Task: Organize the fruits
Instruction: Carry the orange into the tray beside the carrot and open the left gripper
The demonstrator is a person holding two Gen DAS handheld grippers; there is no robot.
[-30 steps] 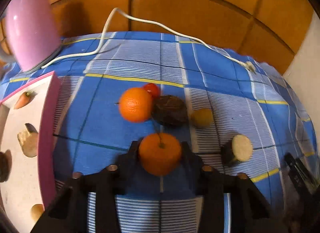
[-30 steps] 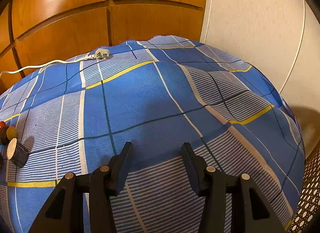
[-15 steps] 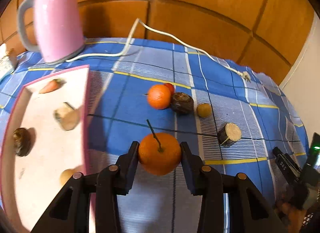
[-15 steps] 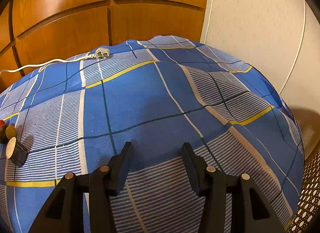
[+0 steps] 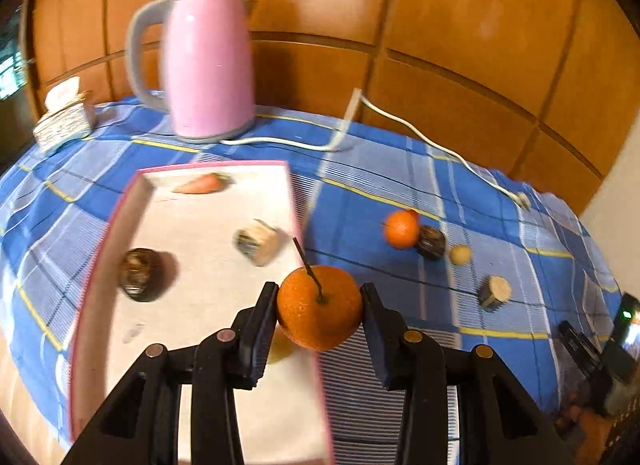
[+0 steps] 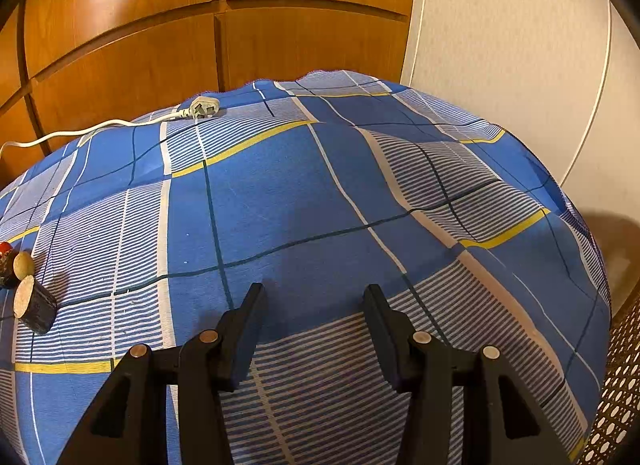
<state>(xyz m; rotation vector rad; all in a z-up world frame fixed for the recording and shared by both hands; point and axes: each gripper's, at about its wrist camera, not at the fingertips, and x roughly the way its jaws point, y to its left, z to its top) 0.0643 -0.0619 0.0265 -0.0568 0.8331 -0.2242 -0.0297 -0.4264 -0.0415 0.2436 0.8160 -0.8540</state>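
Note:
My left gripper (image 5: pixel 319 297) is shut on an orange (image 5: pixel 319 307) with a dark stem, held above the right rim of the pink-edged white tray (image 5: pixel 208 305). In the tray lie a carrot (image 5: pixel 199 184), a pale cut piece (image 5: pixel 256 240), a dark round fruit (image 5: pixel 139 274) and a yellowish fruit (image 5: pixel 282 347) partly hidden by my finger. On the cloth to the right lie a second orange (image 5: pixel 400 229), a dark fruit (image 5: pixel 432 242), a small yellow fruit (image 5: pixel 460 254) and a cut log-like piece (image 5: pixel 494 292). My right gripper (image 6: pixel 316 297) is open and empty over bare cloth.
A pink kettle (image 5: pixel 204 65) stands behind the tray, its white cord (image 5: pixel 420 137) running right to a plug (image 6: pixel 202 108). A tissue box (image 5: pixel 64 121) sits at the far left. The blue checked cloth (image 6: pixel 320 205) drops off at the right, by a white wall.
My left gripper has carried the orange left, from over the cloth to over the tray's right rim. The right gripper has not moved.

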